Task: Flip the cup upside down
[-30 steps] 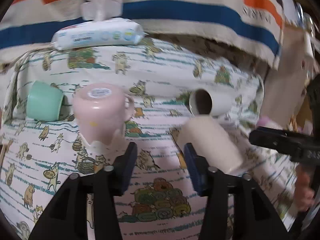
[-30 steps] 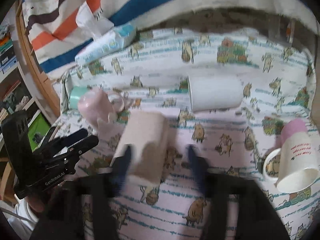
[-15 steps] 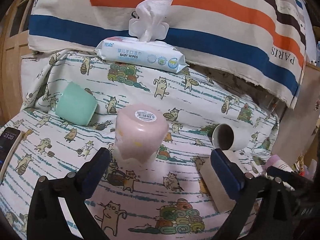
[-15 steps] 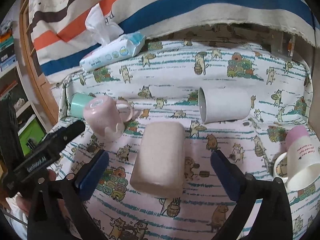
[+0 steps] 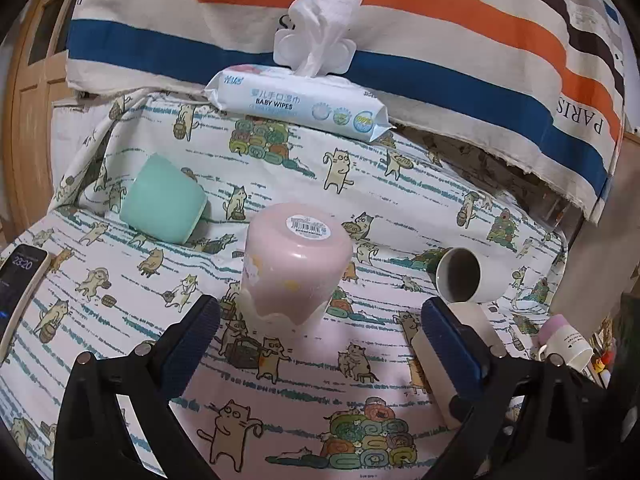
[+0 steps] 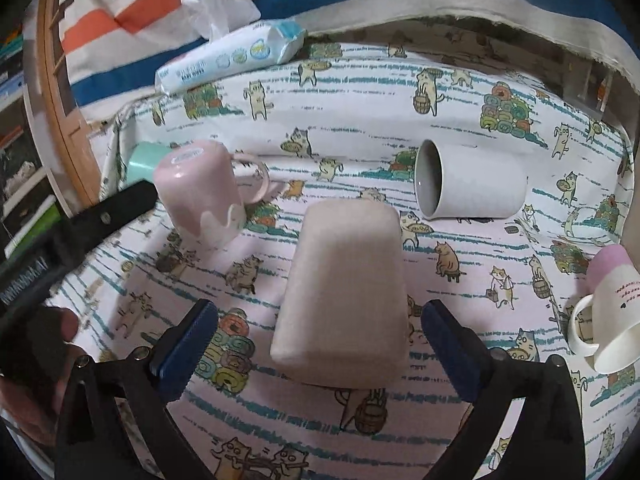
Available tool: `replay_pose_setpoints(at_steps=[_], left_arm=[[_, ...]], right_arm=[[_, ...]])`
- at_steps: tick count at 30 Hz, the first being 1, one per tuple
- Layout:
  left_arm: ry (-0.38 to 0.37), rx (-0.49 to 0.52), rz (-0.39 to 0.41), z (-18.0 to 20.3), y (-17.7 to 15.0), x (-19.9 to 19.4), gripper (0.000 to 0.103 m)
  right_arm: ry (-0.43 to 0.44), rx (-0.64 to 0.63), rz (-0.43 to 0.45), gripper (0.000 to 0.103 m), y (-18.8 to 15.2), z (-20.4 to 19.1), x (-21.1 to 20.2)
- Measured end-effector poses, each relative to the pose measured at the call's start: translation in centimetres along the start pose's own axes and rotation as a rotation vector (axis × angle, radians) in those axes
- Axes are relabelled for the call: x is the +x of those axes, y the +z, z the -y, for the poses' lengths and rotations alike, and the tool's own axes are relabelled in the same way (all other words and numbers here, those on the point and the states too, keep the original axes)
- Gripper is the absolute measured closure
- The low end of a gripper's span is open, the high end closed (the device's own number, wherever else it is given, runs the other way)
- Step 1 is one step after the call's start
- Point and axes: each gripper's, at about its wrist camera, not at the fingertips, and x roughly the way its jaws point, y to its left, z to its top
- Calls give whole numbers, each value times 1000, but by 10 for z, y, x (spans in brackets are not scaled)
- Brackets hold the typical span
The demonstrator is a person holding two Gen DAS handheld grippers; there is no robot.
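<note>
Nearby, mint cup [image 5: 162, 210], white mug [image 6: 470, 188], wipes [image 5: 296, 106], phone [image 5: 18, 284]

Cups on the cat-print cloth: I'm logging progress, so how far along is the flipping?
Done: the pink mug stands upside down, sticker on its base facing up. In hand: nothing; the left gripper and right gripper are both open, the right straddling the beige cup lying on its side. Left: that cup, the white cup, the mint cup and the printed mug lie tipped.
</note>
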Motion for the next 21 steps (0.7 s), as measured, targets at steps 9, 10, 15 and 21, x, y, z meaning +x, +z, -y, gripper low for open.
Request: replay_pose_setpoints(at_steps=[9,10,15,21], left_arm=[[12,-5,-9,-2,0,2,3],[11,-5,-10,-2,0,2,3],[11,-5,-11,-2,0,3,3],[17,6,0,-1,0,1,3]], right_arm=[[-32,-7,-16,4,-6,-2,13],[-32,-10,-22,11,-6,-2,14],[-34,-19,-70,29,-8,0,20],[-35,-40,-63,33,-7,1,12]])
